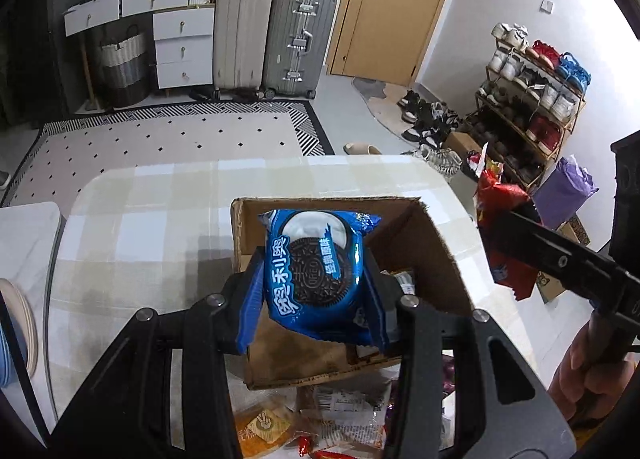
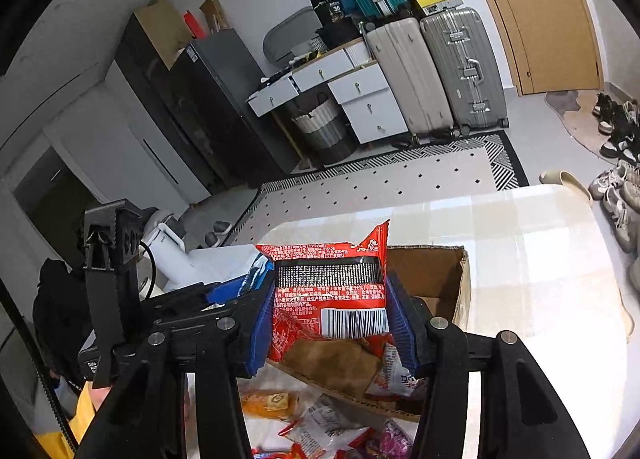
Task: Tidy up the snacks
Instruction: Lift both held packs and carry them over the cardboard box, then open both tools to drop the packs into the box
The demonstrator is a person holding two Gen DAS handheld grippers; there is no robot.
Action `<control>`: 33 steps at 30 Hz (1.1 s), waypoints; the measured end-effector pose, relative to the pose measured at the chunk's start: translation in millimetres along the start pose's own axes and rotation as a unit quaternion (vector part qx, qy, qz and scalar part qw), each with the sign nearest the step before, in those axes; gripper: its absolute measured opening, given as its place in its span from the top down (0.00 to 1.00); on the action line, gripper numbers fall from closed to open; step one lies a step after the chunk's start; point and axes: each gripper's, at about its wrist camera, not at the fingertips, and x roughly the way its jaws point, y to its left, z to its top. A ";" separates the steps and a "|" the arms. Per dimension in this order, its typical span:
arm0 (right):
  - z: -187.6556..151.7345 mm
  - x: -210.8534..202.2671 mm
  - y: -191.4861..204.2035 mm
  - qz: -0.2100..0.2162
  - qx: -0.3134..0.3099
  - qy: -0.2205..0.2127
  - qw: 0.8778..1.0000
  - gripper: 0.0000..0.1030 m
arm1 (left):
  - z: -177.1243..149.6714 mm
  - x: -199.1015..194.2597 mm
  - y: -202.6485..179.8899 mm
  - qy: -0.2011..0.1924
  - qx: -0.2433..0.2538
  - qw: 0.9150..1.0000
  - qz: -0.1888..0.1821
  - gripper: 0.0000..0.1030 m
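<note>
The left gripper was clamped on a blue Oreo packet, holding it above the open cardboard box on the checked table. The right gripper pinched a red snack bag over the same box, which seemed to hold a few packets already; loose snacks lay just beside it.

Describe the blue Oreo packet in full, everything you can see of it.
The Oreo packet is a glossy blue plastic pouch, sealed, with crimped ends, white Chinese lettering and a printed dark cookie against a white splash. It is held upright and slightly tilted, front face to the camera, clamped at both side edges by the left hand-held gripper, whose blue pads press it. It hangs above the open cardboard box, touching nothing else visible.
</note>
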 end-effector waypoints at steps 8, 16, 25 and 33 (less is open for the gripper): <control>-5.1 19.4 -7.4 -0.007 0.002 0.018 1.000 0.50 | -8.5 33.8 7.6 0.021 0.000 1.000 0.002 0.61; -11.6 30.4 -15.4 -0.019 0.002 0.034 0.999 0.50 | -11.6 55.2 6.1 0.038 0.007 0.999 0.006 0.60; -14.2 41.3 -19.4 -0.030 -0.003 0.050 0.998 0.50 | -15.9 50.8 6.0 0.033 0.004 0.999 0.003 0.55; -18.4 52.0 -20.2 -0.046 -0.009 0.061 0.997 0.50 | -19.6 36.3 1.9 0.022 0.014 1.000 0.002 0.53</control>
